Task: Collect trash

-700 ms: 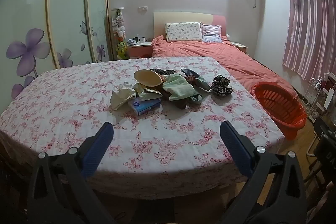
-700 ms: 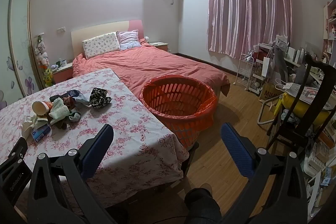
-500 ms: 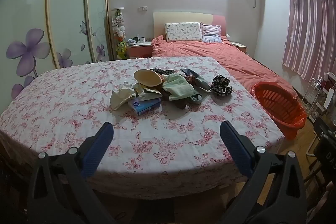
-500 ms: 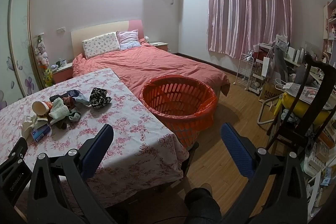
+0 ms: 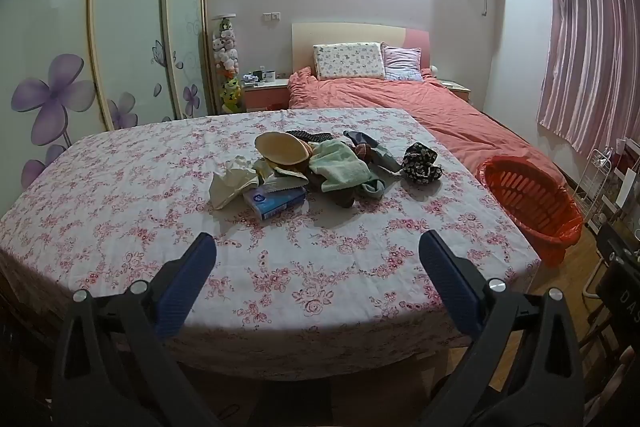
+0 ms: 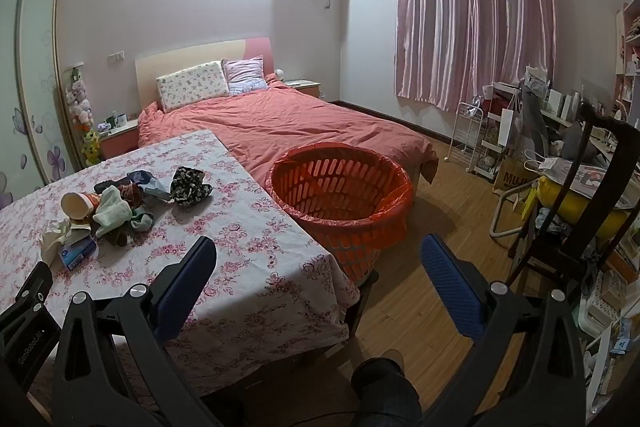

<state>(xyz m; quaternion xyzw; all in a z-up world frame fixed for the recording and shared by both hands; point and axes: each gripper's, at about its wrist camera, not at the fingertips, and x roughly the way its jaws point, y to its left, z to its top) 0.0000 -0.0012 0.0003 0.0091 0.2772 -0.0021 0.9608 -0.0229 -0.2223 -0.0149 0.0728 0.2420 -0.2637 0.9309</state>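
Observation:
A heap of trash and cloth lies mid-table on the floral tablecloth [image 5: 120, 195]: a tan paper cup [image 5: 282, 149] [image 6: 76, 206], crumpled tissue [image 5: 232, 181], a blue tissue packet [image 5: 276, 201] [image 6: 76, 251], a pale green cloth [image 5: 340, 167] and a dark floral rag [image 5: 422, 157] [image 6: 190, 185]. An orange basket [image 6: 340, 195] [image 5: 532, 199] lined with an orange bag stands on the floor at the table's right side. My left gripper [image 5: 316, 247] hangs open over the near table edge, well short of the heap. My right gripper [image 6: 318, 251] is open above the table's corner, nothing between its fingers.
A bed with a coral cover [image 6: 300, 123] stands behind the table. A dark chair [image 6: 580, 211] and cluttered shelves fill the right side. Wooden floor [image 6: 432, 267] lies between basket and chair. A person's knee [image 6: 384, 387] shows low in the right wrist view.

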